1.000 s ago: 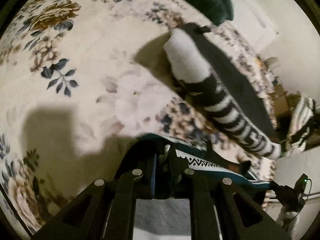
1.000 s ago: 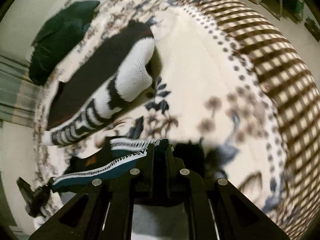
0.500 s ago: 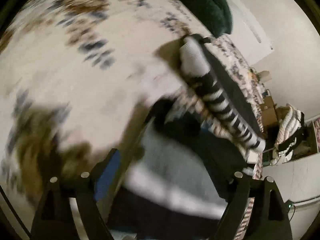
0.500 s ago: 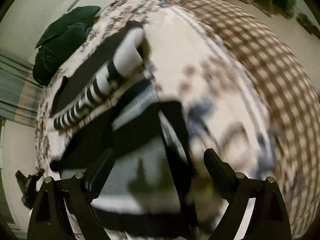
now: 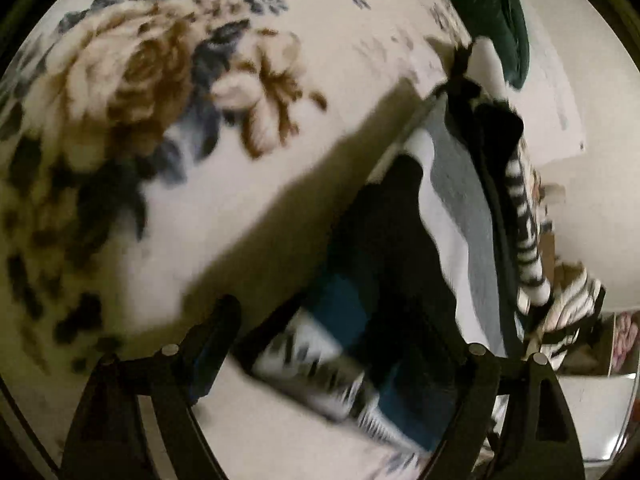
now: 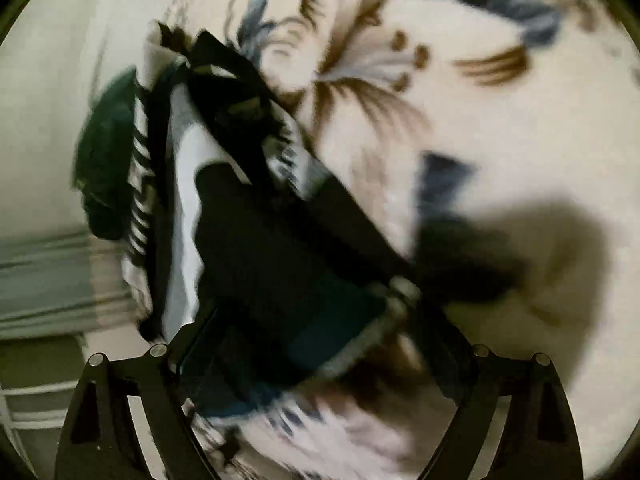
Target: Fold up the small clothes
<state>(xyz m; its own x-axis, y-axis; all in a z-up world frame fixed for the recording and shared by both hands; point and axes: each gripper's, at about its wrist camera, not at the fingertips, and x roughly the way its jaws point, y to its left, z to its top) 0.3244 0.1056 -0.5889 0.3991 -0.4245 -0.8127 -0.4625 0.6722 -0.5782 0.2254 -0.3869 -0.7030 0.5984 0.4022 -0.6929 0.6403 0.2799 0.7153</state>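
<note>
Since a second ago both grippers went from pinched on the teal-banded dark garment to spread wide, and both views swung, heavy motion blur now. Left gripper (image 5: 340, 344) jaws wide apart, pads clear of cloth; the garment (image 5: 384, 264) lies loose between and beyond them on the blanket. Right gripper (image 6: 316, 344) same: jaws wide, nothing clamped, garment (image 6: 256, 248) spread under the gap.

Garment: dark body, teal band with white zigzag trim at the near end by the fingers. In the left view its long axis runs from lower centre up toward upper right; in the right view from lower centre up toward upper left. Grey-white cloth (image 5: 460, 200) lies along its far side, touching it. Just beyond that, a black-and-white striped sock (image 5: 524, 224) lies parallel to the garment, too blurred for detail.

Surface: cream floral blanket (image 5: 168, 92) with brown and blue flowers, gripper shadows on it beside the garment. Beyond the garment's far end, a dark green cushion (image 5: 500, 12). Past the striped sock, pale wall (image 5: 592, 184) and a blurred clutter of stuff.
</note>
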